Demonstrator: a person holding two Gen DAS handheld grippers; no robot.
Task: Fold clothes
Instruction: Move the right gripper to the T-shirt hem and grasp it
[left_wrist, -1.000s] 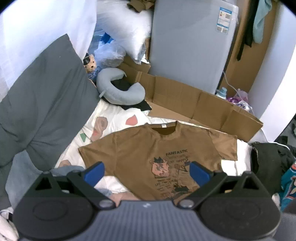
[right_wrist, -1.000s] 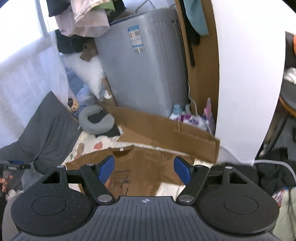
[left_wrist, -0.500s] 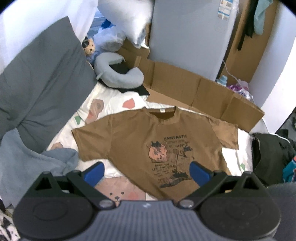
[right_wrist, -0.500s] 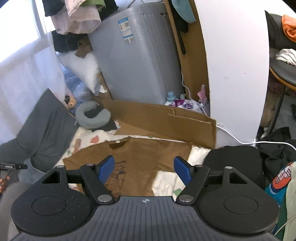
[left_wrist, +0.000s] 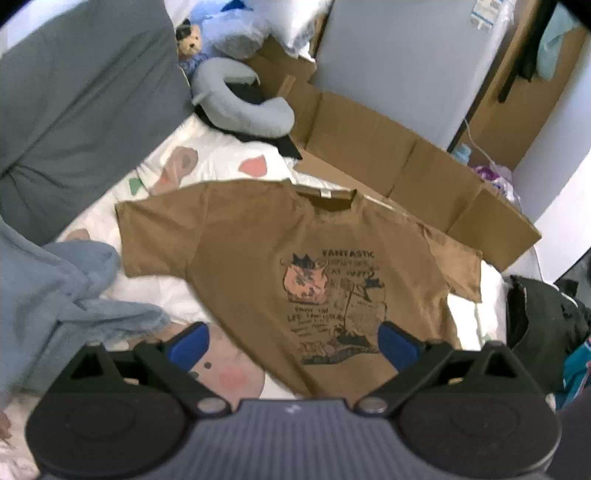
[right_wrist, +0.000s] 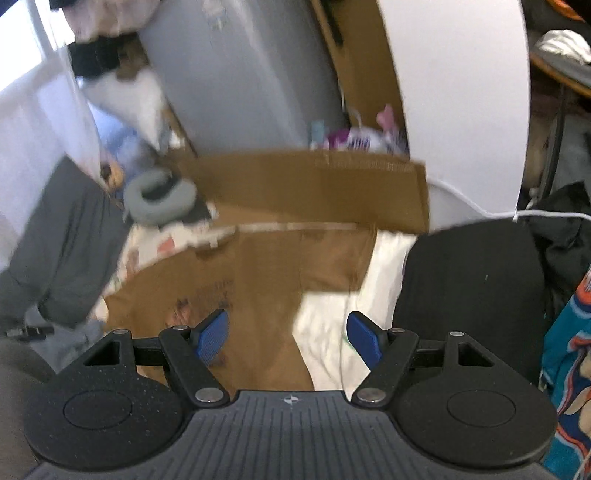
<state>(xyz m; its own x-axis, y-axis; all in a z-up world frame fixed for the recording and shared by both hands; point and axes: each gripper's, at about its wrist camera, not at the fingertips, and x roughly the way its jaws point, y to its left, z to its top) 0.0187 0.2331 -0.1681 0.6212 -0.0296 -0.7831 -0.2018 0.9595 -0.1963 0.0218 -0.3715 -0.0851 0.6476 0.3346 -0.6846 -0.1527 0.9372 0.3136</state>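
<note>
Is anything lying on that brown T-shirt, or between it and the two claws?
Nothing visible. The brown T-shirt lies flat and bare on the white bedding. Both the left claw and right claw are open above its lower edge. The blue cloth lies beside it.

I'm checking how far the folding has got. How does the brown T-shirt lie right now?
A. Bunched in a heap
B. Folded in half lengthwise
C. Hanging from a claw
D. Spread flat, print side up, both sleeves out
D: in the left wrist view the brown T-shirt lies spread flat on the white patterned bedsheet, its print facing up and both sleeves out, with no fold made.
</note>
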